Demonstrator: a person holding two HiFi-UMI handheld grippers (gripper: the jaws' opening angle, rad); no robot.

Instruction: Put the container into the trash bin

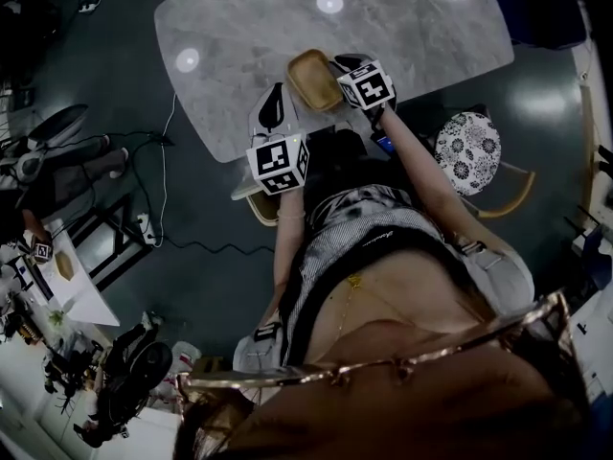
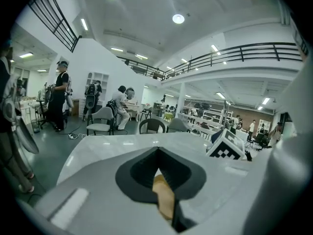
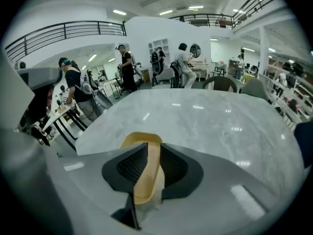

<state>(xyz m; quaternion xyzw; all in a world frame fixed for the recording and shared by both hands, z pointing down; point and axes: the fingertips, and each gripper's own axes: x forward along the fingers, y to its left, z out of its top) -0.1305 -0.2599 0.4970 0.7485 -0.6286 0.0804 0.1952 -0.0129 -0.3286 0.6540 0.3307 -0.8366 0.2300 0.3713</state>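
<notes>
- The table (image 1: 239, 27) top is seen as polished grey marbled stone, glossy, with ceiling lights mirrored in it.
- The container (image 1: 313, 78) on the table is shown tan and matt.
- The right gripper (image 3: 149, 147) over the table is cased in smooth matt grey plastic; its pads (image 3: 131, 166) are black and ribbed.
- The chair cushion (image 1: 467, 149) beside the table is covered in patterned cloth.

This is a big open-plan lab or workshop hall. Beyond the left gripper (image 2: 157, 151), a railed mezzanine (image 2: 254, 50) runs under strip lights (image 2: 215, 48). People (image 2: 61, 94) stand at cluttered desks among office chairs (image 2: 101, 121) and shelving (image 2: 100, 80). Left of that gripper, cables (image 1: 163, 151) trail over the floor.
</notes>
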